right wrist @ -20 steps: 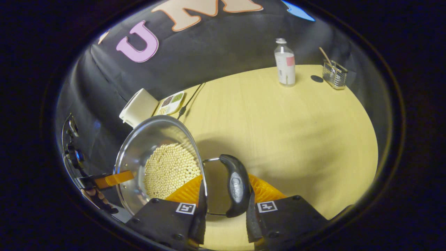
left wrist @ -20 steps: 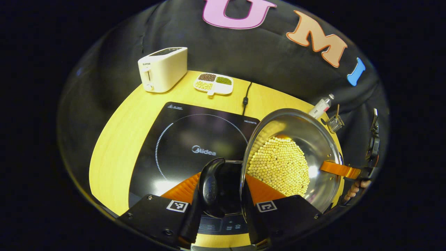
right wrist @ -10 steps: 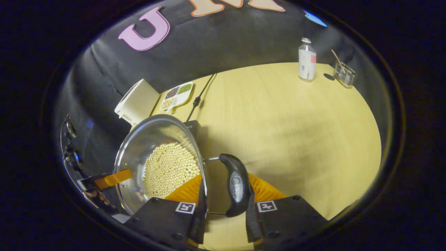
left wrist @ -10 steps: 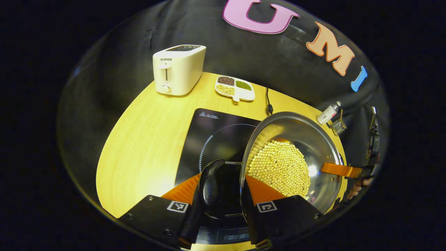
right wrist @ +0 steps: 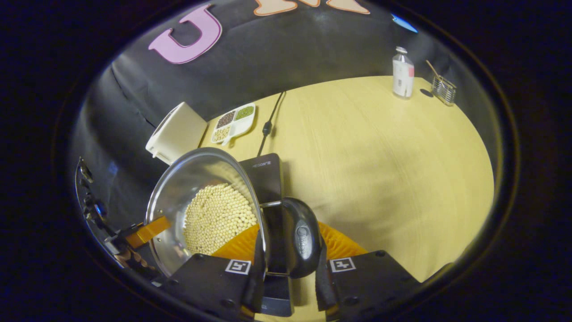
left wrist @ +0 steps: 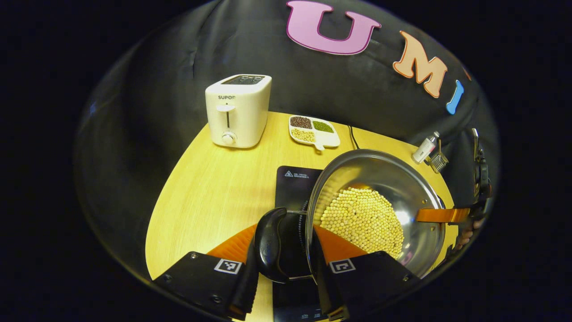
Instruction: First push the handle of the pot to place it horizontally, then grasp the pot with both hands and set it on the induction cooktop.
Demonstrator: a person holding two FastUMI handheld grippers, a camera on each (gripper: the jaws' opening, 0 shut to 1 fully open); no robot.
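Both grippers are clamping the pot's (left wrist: 371, 210) side handles — left gripper (left wrist: 286, 250) and right gripper (right wrist: 290, 250), fingers pinching each. Keeping it level is mattering now; the cooktop (left wrist: 292, 183) is lying at twelve o'clock — beans could spill.

induction cooktop (left wrist: 292, 179): mostly hidden by pot (left wrist: 402, 188) | controls cut off

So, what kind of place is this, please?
Most likely a mock kitchen counter in a recording booth. A white two-slot toaster stands on the pale wooden tabletop, a flat black induction cooktop lies on it, and a round steel pot of pale beans sits above it.
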